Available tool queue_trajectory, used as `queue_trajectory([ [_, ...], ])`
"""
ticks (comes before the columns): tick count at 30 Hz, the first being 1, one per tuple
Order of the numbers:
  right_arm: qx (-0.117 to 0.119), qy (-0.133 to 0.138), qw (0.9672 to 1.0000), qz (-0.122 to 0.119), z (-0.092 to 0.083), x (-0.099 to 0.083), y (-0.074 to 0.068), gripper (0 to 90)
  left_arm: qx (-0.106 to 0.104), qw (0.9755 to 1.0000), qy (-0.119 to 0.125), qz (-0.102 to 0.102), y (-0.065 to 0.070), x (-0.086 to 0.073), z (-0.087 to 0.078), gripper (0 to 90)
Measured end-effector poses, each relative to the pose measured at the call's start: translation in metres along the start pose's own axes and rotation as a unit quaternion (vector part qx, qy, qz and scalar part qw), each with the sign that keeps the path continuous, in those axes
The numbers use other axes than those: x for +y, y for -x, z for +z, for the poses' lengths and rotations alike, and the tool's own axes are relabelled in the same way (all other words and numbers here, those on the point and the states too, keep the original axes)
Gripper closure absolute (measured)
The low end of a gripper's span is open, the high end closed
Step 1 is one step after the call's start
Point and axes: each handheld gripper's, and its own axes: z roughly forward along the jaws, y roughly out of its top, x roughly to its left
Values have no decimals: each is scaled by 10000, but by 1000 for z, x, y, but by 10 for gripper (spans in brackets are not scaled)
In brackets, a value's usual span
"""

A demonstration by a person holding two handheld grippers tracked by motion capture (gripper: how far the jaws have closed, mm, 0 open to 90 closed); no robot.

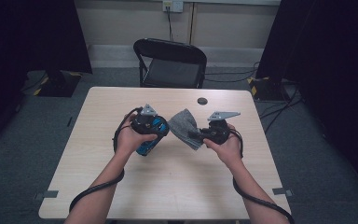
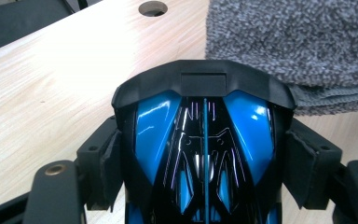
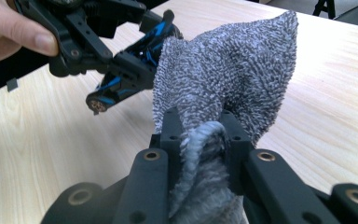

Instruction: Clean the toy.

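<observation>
Right gripper view: right hand-held gripper [image 3: 200, 135] pinches nubby grey cloth [image 3: 233, 70]; left hand-held gripper [image 2: 200, 154] clamps glossy blue-black toy car [image 2: 205, 140].

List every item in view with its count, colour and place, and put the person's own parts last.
toy car: one, blue and black, clamped in the left hand-held gripper
cloth: one, grey, pinched in the right hand-held gripper
table: one, light wood, centre
chair: one, black, behind the table
left hand-held gripper: one, black, left of the cloth
right hand-held gripper: one, black, shut on the cloth
hands: two, one on each gripper
</observation>
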Motion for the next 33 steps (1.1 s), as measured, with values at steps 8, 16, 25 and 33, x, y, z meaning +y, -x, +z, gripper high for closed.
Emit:
queue_trajectory([
  [8, 102, 36, 9999, -99, -4, -2, -2, 753, 57, 10000, 11, -41, -3, -1, 1, 257],
  [16, 190, 9, 9997, -166, -5, -5, -5, 753, 106, 9999, -14, -96, -6, -3, 1, 257],
  [25, -10, -15, 10000, -17, -9, -16, 7, 753, 160, 9998, 41, -139, -11, -1, -4, 257],
  [33, -435, 50, 9989, 151, -12, -18, 21, 753, 88, 9999, 126, -4, -5, 8, -12, 257],
])
